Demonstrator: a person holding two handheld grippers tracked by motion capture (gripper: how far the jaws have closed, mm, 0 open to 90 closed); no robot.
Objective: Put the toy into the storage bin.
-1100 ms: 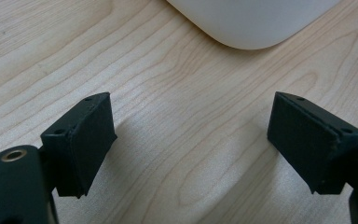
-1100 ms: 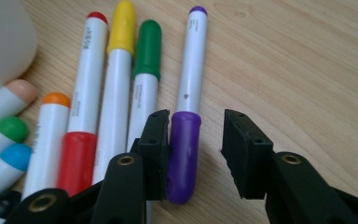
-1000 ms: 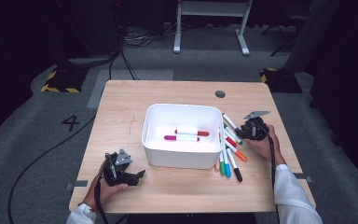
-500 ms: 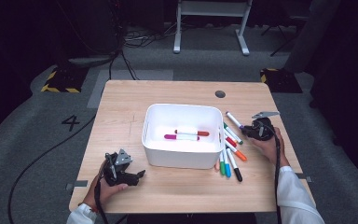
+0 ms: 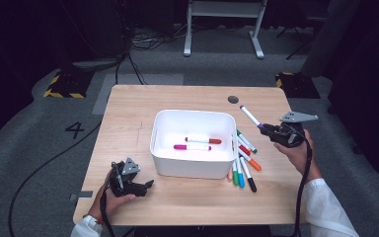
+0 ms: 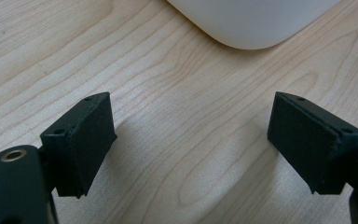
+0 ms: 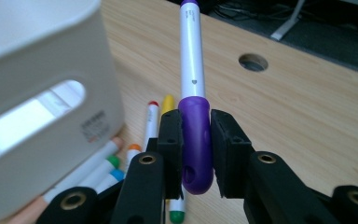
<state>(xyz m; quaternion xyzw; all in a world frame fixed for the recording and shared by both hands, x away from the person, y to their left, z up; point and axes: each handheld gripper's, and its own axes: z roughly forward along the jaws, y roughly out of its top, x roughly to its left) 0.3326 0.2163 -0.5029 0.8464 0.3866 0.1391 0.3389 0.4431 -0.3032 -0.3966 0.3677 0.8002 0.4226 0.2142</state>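
Observation:
My right gripper [image 5: 265,129] [image 7: 196,140] is shut on the purple cap of a white marker [image 5: 250,116] [image 7: 192,70], held above the table right of the white bin [image 5: 164,153] [image 7: 37,112]. The marker points up and away toward the table's far side. Inside the bin lie a red marker [image 5: 203,140] and a pink marker [image 5: 192,147]. Several loose markers [image 5: 243,160] [image 7: 121,158] lie on the table between the bin and my right hand. My left gripper [image 5: 145,186] [image 6: 191,144] rests open near the front left of the table, nothing between its jaws, the bin's corner [image 6: 251,23] just ahead.
The wooden table [image 5: 128,113] has a round cable hole [image 5: 233,99] [image 7: 253,61] at its far right. A metal stand [image 5: 222,24] and cables lie on the floor beyond the table.
My right gripper has lifted the purple-capped marker off the pile and drawn it right and slightly back. The left gripper has stayed put.

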